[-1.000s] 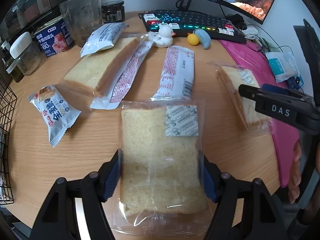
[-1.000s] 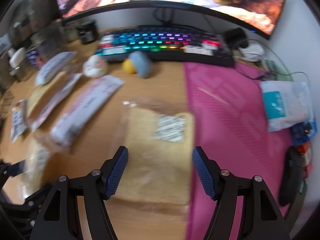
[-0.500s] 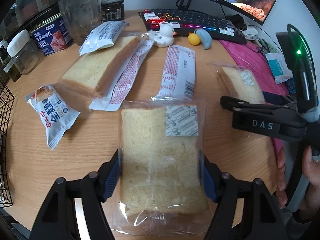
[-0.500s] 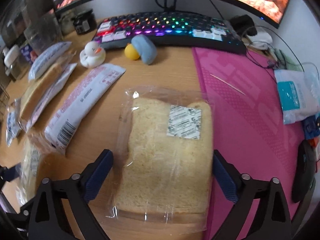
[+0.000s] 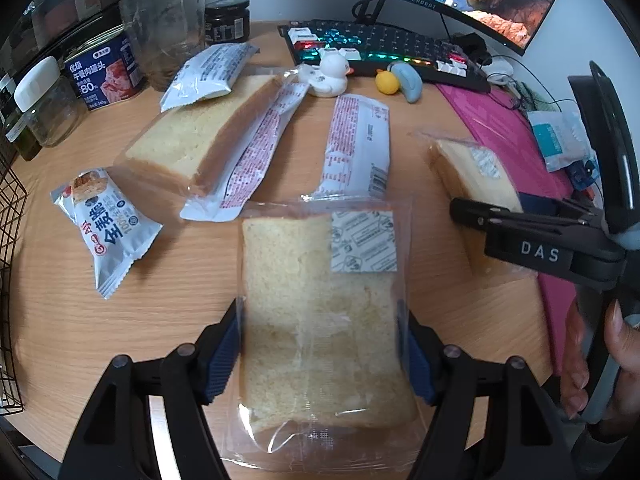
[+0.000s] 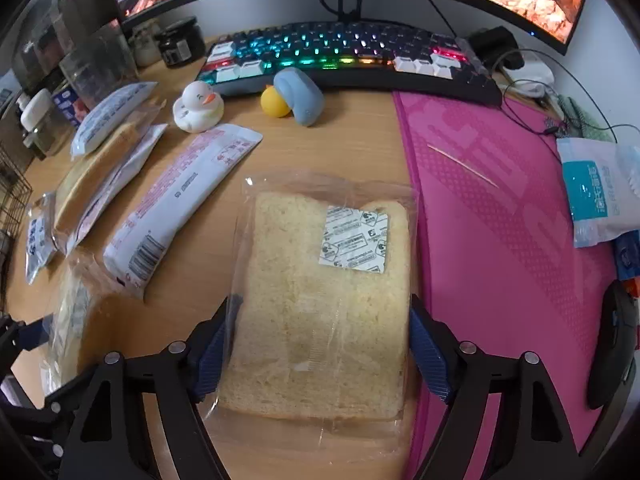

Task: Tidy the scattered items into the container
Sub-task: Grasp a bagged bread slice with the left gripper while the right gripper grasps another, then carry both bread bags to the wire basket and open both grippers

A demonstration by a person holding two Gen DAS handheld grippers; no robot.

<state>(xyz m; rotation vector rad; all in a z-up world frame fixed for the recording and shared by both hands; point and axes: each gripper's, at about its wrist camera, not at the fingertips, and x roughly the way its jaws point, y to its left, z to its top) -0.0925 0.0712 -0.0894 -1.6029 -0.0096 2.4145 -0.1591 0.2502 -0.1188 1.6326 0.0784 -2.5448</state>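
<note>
My left gripper (image 5: pixel 320 354) is shut on a bagged bread slice (image 5: pixel 320 300) lying on the wooden desk; its blue pads press both sides. My right gripper (image 6: pixel 320 350) is shut on a second bagged bread slice (image 6: pixel 328 292) at the edge of the pink mat; it also shows in the left wrist view (image 5: pixel 472 172) under the right gripper's body. Other scattered items lie beyond: a third bagged bread slice (image 5: pixel 200 140), two long white packets (image 5: pixel 356 148) (image 5: pixel 256 160), a white pouch (image 5: pixel 208 76) and a small snack packet (image 5: pixel 108 224). A black wire basket (image 5: pixel 8 240) stands at the far left.
A lit keyboard (image 6: pixel 340 60), a white duck (image 6: pixel 198 106), a yellow and blue toy (image 6: pixel 296 100) and a monitor stand at the back. Jars and a can (image 5: pixel 104 76) line the back left. A pink mat (image 6: pixel 500 240), a blue-white pouch (image 6: pixel 600 196) and a mouse (image 6: pixel 612 340) are on the right.
My right gripper opened wide around the second bread slice, then closed in until its pads press the bag's sides. My left gripper stayed shut on its slice.
</note>
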